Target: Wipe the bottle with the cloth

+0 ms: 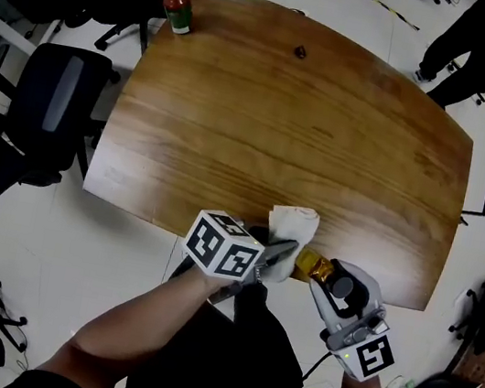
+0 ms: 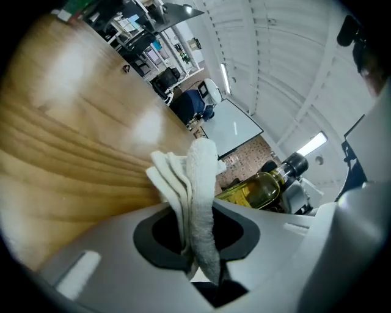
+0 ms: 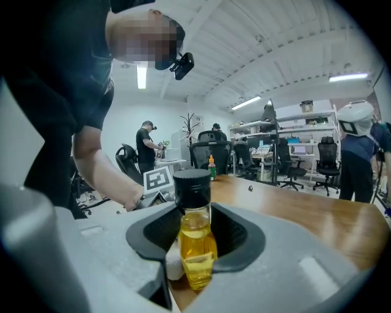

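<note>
Head view: my left gripper [image 1: 276,256] and right gripper [image 1: 327,285] meet over the near edge of the table [image 1: 283,121]. The bottle [image 1: 313,266] lies between them, its long axis running roughly from one to the other. The cloth [image 1: 293,221] bunches at the bottle's left end, so the left hand is the one to wipe. I cannot find the cap here, and the jaws cover most of the glass.

Left gripper view: the jaws are pinched on the cloth [image 2: 198,183], which folds upward out of them. The bottle [image 2: 256,189] sits just to the right of it, neck slanting up and away.

Right gripper view: the jaws clamp the bottle's lower body [image 3: 197,244] at a middling width, with the cap pointing away along them. A white lump of cloth [image 3: 174,266] seems to touch the glass low on its left. The contact itself is half hidden.
</note>
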Demonstrator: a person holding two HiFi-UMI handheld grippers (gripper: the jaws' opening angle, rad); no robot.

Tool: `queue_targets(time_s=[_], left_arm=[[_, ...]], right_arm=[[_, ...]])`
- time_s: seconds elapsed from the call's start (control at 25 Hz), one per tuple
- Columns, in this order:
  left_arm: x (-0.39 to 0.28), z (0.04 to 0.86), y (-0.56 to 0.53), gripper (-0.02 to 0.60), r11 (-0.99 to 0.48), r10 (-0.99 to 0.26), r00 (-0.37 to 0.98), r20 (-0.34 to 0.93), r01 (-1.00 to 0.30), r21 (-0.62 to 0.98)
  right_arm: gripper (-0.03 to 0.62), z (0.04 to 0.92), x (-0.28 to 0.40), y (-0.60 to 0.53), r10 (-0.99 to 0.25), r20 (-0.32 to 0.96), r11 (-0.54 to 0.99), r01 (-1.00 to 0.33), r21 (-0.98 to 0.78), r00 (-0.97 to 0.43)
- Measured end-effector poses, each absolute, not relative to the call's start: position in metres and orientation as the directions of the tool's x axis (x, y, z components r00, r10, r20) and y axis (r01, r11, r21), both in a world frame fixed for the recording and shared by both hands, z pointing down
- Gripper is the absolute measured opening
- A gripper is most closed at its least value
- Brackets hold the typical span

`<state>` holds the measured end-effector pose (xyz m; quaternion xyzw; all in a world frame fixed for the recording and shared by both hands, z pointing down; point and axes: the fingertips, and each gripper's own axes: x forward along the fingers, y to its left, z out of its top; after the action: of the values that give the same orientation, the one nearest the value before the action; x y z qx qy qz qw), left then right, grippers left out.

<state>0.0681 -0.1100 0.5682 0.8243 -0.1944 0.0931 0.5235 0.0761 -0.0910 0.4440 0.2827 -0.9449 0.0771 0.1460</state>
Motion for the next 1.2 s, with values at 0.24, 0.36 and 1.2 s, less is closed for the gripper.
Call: queue_targets(time_s=[0.24, 0.36, 1.2], left_arm=[[0.063, 0.581, -0.107, 0.100, -0.512, -0.160, 0.837, 0.523, -0.523, 0.681], [0.057, 0.576, -0.105, 0.101, -0.548, -0.150, 0.831, 0.536, -0.521, 0.654], [0.109, 0.457, -0.189, 0.101, -0.041, -0.210, 0.957, -0.203, 0.199, 0.979]], right_arm=[[0.132, 0.445, 0.075, -0.089, -0.487, 0.313, 0.855, -0.518, -0.021, -0.816], [0.132, 0.441, 0.075, -0.088, -0.484, 0.292, 0.861, -0.508, -0.009, -0.825], [0.132, 0.436, 0.081, -0.074, -0.331, 0.259, 0.932, -0.357, -0.059, -0.908]])
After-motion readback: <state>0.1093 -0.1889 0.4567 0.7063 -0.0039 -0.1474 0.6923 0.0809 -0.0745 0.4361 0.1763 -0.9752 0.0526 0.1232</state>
